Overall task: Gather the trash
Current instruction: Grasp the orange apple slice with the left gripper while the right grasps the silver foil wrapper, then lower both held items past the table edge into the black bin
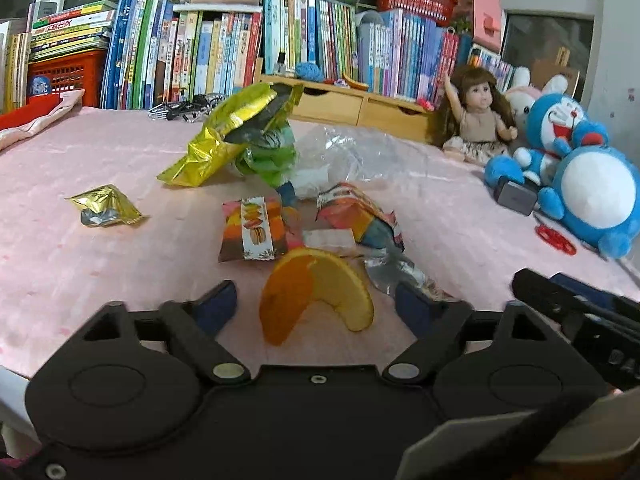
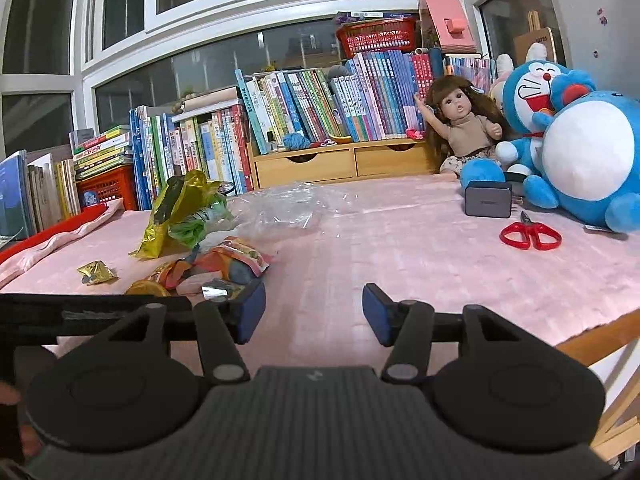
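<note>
Curved orange peel lay on pink-clothed desk, between our left gripper's parted fingers, untouched. Crumpled snack wrappers and gold foil bag heaped just beyond. Our right gripper half-spread, empty, over bare cloth. Red scissors well right.

Ahead of me a long-haired doll sits against the wooden drawer unit. Just right of the doll slump two blue plush toys; below them lies a dark box, maybe a charger. Red scissors rest right of that box. Books line up behind the doll.
</note>
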